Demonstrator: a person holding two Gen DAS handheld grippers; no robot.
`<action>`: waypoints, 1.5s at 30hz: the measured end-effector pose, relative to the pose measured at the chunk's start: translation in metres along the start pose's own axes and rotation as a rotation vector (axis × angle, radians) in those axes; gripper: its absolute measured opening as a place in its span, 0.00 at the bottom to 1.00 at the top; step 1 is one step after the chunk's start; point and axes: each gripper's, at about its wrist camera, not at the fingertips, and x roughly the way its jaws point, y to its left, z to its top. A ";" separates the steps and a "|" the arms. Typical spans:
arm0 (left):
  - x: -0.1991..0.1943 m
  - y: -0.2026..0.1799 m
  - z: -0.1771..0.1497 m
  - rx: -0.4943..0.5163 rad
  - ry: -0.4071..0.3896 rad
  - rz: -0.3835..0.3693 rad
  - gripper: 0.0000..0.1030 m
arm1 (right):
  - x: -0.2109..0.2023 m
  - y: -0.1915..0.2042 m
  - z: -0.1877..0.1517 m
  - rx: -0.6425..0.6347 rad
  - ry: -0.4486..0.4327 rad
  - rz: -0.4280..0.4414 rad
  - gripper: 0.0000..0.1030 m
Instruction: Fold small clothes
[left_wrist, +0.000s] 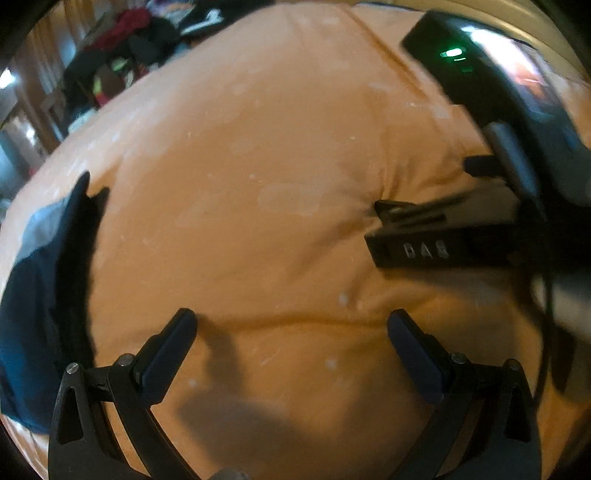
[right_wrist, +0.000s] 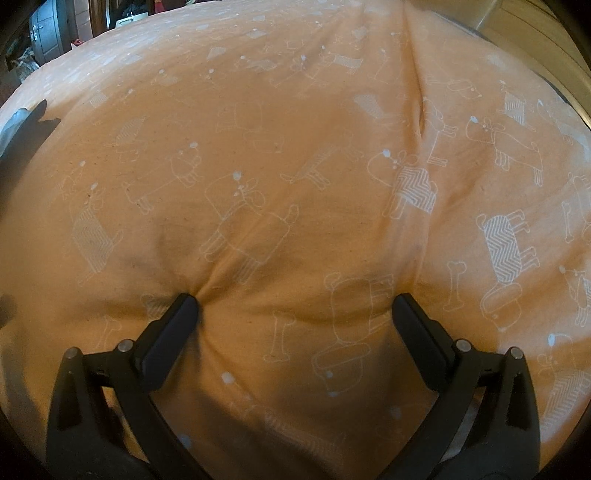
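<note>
A dark blue and grey garment lies at the left edge of an orange bedsheet; the right wrist view shows only a dark corner of the garment at its far left. My left gripper is open over bare sheet, to the right of the garment, with nothing between its fingers. My right gripper is open too, and its fingertips press into the dog-printed sheet and pucker it. From the left wrist the right gripper comes in from the right, blurred, its tips on the sheet.
A heap of mixed clothes sits beyond the far left corner of the bed. A pale bed frame or wall runs along the right side. A grey cabinet stands past the far left edge.
</note>
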 end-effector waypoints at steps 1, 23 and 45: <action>0.004 -0.001 0.002 -0.019 0.005 0.007 1.00 | 0.007 0.010 0.012 -0.002 0.000 -0.001 1.00; 0.037 0.004 0.026 -0.232 0.032 -0.004 1.00 | 0.027 0.027 0.021 0.052 -0.024 -0.004 1.00; 0.032 -0.001 0.016 -0.243 -0.019 -0.011 1.00 | 0.028 0.032 0.015 0.058 -0.039 -0.010 1.00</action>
